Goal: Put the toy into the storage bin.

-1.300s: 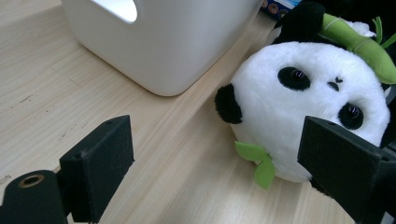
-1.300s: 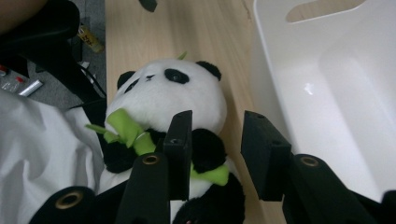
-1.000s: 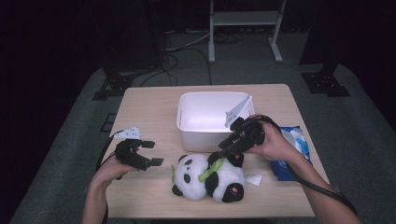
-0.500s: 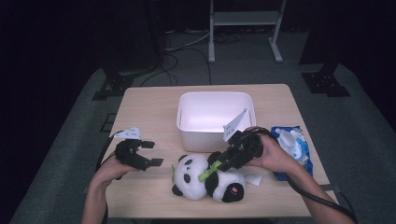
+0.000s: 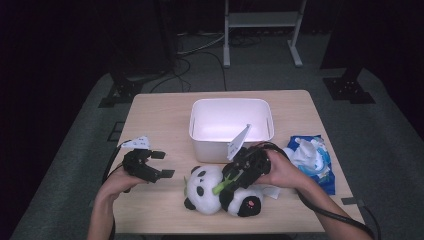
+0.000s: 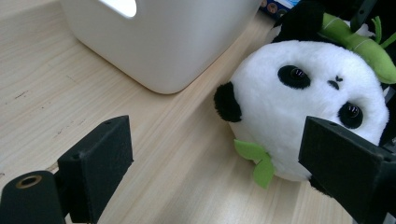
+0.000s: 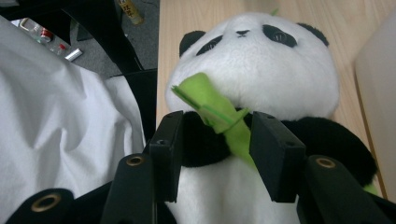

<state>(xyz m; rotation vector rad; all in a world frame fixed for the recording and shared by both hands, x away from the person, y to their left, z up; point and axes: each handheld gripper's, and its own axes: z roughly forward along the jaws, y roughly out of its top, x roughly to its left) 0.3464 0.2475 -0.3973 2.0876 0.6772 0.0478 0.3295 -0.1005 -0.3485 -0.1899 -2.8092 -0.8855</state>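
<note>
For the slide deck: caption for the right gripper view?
Right claw closing around the plush panda at its chest, jaws either side of the green bamboo stalk.

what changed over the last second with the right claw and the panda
The right claw came down from the white bin's rim toward the person and now has its jaws around the panda's chest and green bamboo. The panda, the bin and the open left claw stayed where they were.
</note>
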